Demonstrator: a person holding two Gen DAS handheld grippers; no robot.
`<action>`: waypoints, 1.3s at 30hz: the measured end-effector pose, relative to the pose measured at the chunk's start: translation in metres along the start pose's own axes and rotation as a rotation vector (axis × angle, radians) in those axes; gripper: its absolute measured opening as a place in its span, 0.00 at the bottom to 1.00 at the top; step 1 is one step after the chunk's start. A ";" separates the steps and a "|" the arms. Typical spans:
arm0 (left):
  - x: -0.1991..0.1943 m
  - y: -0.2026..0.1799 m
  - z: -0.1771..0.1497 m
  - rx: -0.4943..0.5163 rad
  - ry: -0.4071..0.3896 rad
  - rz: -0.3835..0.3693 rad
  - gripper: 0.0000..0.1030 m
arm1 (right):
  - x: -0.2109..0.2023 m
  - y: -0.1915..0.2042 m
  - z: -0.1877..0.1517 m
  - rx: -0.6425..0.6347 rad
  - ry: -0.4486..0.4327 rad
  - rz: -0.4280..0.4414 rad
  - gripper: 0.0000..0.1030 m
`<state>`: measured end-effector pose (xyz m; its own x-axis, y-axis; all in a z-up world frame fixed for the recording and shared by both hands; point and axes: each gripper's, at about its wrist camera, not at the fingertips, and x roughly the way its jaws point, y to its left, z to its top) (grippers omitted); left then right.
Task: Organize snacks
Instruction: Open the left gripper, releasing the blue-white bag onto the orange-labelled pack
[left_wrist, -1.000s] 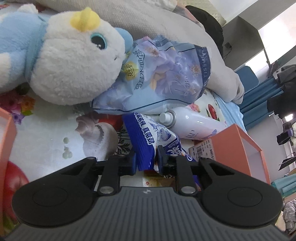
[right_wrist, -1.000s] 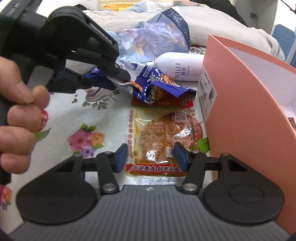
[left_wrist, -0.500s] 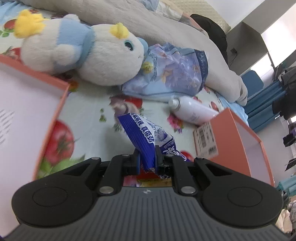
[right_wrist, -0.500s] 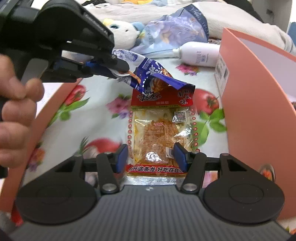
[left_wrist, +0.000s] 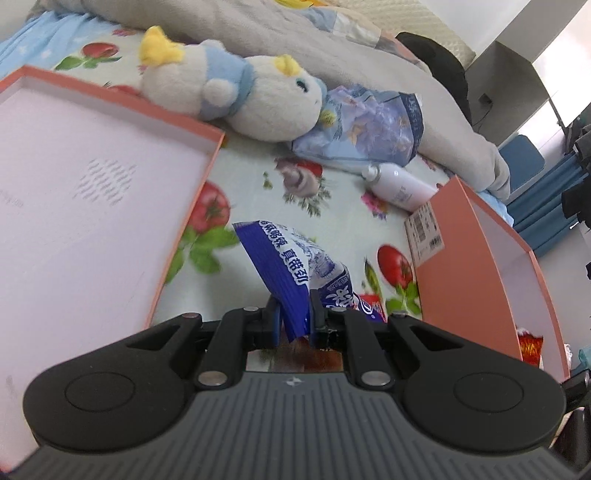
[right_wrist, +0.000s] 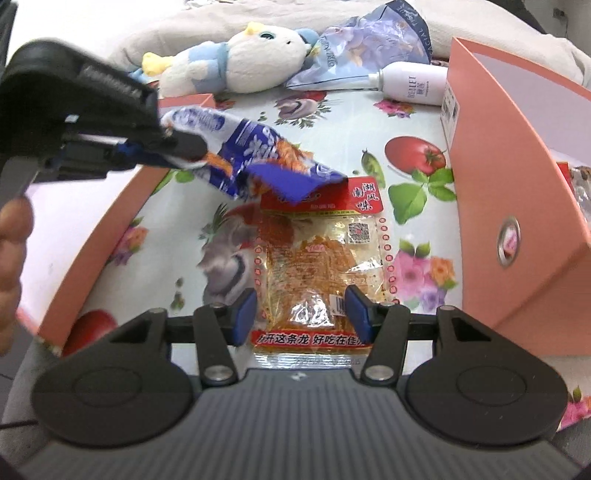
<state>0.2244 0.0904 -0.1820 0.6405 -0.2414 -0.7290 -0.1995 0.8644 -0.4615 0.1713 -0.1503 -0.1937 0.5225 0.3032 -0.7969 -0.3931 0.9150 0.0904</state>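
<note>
white bottle (right_wrist: 413, 86) (reads BELLET), boxed barcode label (left_wrist: 424, 234)

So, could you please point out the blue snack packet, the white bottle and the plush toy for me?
blue snack packet (left_wrist: 280, 273): left wrist view, ribbed sealed edge.
white bottle (right_wrist: 413, 85): right wrist view, middle of body.
plush toy (left_wrist: 266, 107): left wrist view, white head.

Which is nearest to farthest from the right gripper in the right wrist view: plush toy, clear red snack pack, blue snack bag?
1. clear red snack pack, between the right gripper fingers
2. blue snack bag, beyond, upper left, in the left gripper
3. plush toy, far back
</note>
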 end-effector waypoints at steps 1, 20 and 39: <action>-0.005 0.001 -0.004 -0.004 0.003 0.003 0.15 | -0.002 -0.001 -0.001 0.005 0.001 0.009 0.55; -0.051 -0.006 -0.047 0.256 0.185 0.069 0.73 | -0.029 -0.003 -0.015 -0.076 -0.043 -0.009 0.70; -0.001 -0.073 -0.023 0.928 0.304 0.074 0.79 | -0.016 0.003 -0.011 -0.224 -0.031 -0.038 0.71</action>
<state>0.2211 0.0175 -0.1600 0.4052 -0.1638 -0.8994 0.5147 0.8539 0.0764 0.1538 -0.1553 -0.1875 0.5613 0.2810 -0.7784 -0.5295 0.8448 -0.0768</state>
